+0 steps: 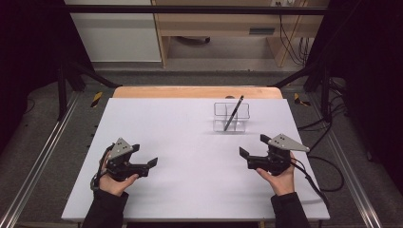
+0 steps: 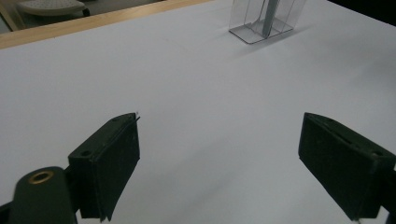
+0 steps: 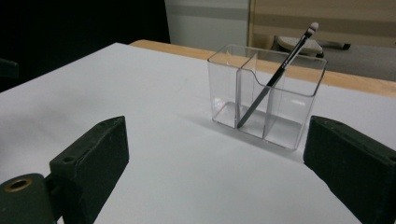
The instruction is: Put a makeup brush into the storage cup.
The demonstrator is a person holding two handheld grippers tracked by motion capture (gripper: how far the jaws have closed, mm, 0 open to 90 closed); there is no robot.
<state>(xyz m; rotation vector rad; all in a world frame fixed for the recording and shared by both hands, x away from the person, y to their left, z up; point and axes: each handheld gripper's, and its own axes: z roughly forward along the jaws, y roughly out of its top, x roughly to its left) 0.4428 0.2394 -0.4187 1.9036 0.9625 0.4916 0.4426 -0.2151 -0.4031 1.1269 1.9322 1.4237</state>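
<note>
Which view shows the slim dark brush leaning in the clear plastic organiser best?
The right gripper view: the slim dark brush shows whole, leaning in the middle compartment of the clear plastic organiser. The high view shows it small; the left gripper view cuts off all but its lower part.

Brush (image 3: 275,74) leaning in clear organizer (image 3: 299,112)

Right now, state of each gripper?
Left gripper: open, empty, over the white table.
Right gripper: open, empty, facing the clear organizer with the makeup brush.
</note>
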